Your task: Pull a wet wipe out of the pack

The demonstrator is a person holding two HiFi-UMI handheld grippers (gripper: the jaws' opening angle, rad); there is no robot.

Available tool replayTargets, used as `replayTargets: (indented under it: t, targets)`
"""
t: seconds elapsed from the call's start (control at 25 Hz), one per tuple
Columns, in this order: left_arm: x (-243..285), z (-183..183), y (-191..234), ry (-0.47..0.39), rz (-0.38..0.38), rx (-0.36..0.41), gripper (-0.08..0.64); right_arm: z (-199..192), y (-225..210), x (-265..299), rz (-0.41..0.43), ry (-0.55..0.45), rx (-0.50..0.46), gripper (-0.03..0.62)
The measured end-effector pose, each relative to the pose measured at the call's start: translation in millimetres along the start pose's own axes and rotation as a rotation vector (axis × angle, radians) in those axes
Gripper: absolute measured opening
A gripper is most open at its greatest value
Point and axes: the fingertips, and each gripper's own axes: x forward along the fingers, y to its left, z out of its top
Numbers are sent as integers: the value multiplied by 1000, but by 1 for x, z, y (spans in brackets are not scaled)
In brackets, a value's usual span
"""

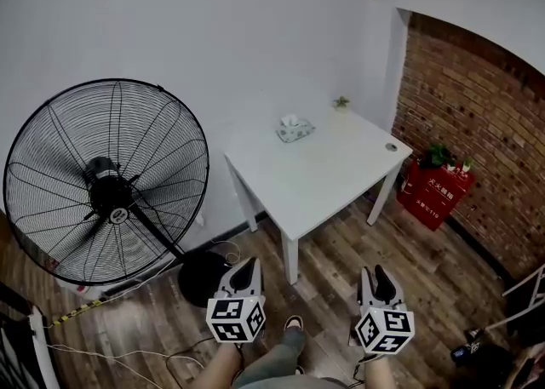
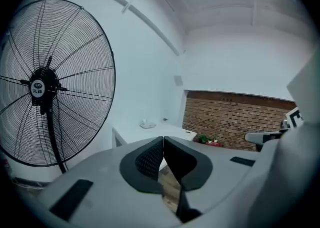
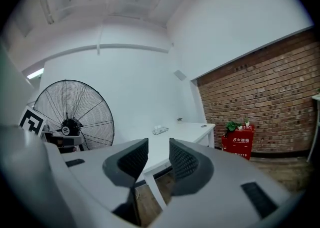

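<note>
Both my grippers empty, wet wipe pack well ahead on the table

My left gripper [image 1: 248,266] has its jaws shut tip to tip on nothing, and my right gripper [image 1: 377,273] is a little open and empty. The wet wipe pack [image 1: 295,129] lies far ahead of both on the white table [image 1: 324,174]. I judge it light, soft and slick, so I'd pin the pack down and pinch the white tuft on top. Its print is unreadable. The red cabinet [image 1: 435,192], ahead to my right, bears white Chinese characters and what looks like 119.
</note>
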Motion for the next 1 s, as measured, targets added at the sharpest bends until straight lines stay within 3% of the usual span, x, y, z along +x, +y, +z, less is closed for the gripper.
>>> replayTargets:
  t: [0.36, 0.64, 1.0]
  targets:
    - [87, 15, 3, -11, -38, -20, 12, 17, -36, 55, -52, 2, -7, 128]
    - [172, 44, 13, -24, -90, 0, 12, 48, -44, 135, -67, -29, -23, 124]
    - [256, 77, 49, -33, -57, -14, 12, 83, -50, 233, -33, -44, -24, 112]
